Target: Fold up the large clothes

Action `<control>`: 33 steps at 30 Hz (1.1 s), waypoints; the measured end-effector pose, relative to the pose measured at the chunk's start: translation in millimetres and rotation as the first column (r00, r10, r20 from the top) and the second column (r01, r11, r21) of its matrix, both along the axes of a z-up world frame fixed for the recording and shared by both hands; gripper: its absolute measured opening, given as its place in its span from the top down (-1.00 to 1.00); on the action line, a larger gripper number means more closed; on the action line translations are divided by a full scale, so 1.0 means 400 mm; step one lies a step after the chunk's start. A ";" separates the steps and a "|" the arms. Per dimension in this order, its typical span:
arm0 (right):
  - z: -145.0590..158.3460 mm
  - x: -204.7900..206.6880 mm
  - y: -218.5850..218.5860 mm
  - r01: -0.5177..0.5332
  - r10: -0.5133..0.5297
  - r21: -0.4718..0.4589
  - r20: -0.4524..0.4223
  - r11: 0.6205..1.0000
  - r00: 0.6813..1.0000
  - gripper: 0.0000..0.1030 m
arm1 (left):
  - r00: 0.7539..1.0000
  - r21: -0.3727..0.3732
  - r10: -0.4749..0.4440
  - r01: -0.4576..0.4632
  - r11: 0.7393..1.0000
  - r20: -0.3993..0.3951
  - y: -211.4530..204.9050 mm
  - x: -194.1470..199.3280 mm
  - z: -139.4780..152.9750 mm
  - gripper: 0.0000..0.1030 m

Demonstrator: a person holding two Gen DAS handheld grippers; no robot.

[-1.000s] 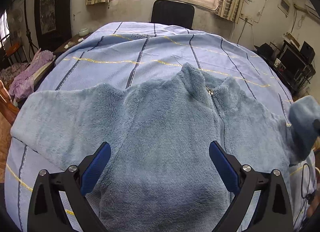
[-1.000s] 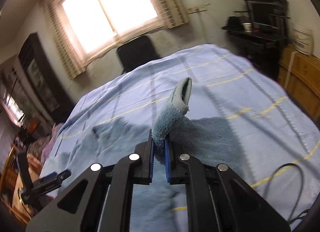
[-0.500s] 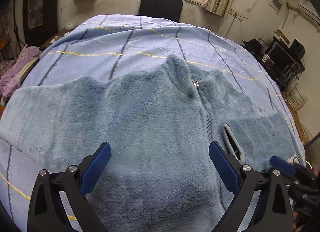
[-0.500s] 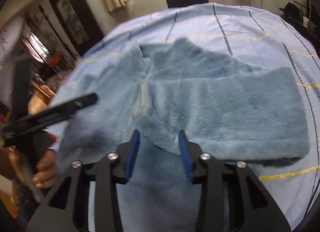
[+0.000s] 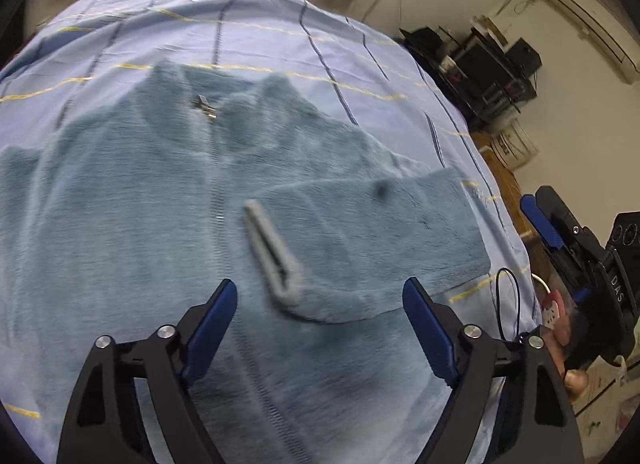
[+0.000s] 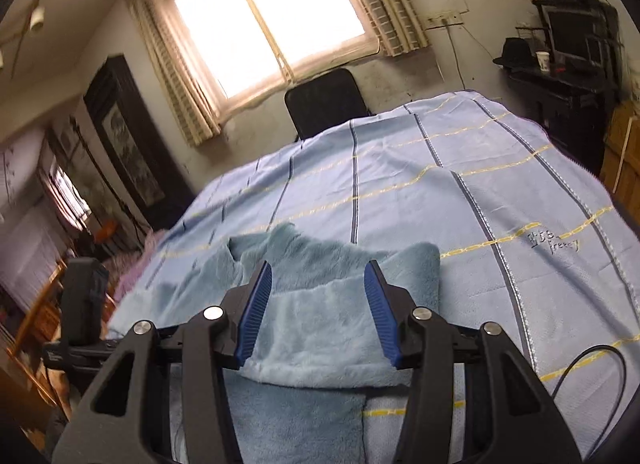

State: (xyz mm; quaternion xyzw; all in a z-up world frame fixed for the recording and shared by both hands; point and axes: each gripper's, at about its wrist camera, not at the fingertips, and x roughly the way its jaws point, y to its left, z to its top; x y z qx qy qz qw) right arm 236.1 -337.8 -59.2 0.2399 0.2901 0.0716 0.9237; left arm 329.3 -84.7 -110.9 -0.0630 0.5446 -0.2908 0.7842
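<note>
Dusty blue fleece jacket (image 5: pixel 120 204) with grey cuff (image 5: pixel 272 252), light blue bedspread (image 6: pixel 500 168) with navy and yellow stripes

The fleece jacket (image 5: pixel 132 200) runs past the left edge, its other sleeve unseen.

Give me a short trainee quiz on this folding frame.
1. True or false: the fleece jacket lies crumpled on the floor.
2. What lies across the jacket's front? A) its own sleeve B) a towel C) a hanger
3. What stands beyond the bed, below the window?
Key: 1 false, it lies spread on the bed; 2 A; 3 a black chair.
</note>
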 end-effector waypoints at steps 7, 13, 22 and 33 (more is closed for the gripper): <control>-0.028 -0.012 -0.082 0.042 -0.042 0.082 0.007 0.996 0.999 0.05 | 0.999 0.081 -0.007 0.010 0.997 -0.035 -0.072 0.038 -0.048 0.52; -0.048 -0.009 -0.117 0.070 -0.066 0.121 -0.038 0.990 0.997 0.05 | 0.997 0.106 0.012 -0.021 0.994 0.082 -0.060 0.035 0.020 0.80; -0.082 0.010 -0.074 0.015 -0.005 0.106 -0.090 0.994 0.996 0.15 | 0.957 0.141 0.093 -0.135 0.981 0.276 0.080 0.000 0.172 0.81; -0.161 0.067 0.072 -0.124 0.096 -0.093 -0.265 0.988 0.960 0.70 | 0.969 0.209 0.172 -0.207 0.956 0.176 0.232 0.004 0.013 0.78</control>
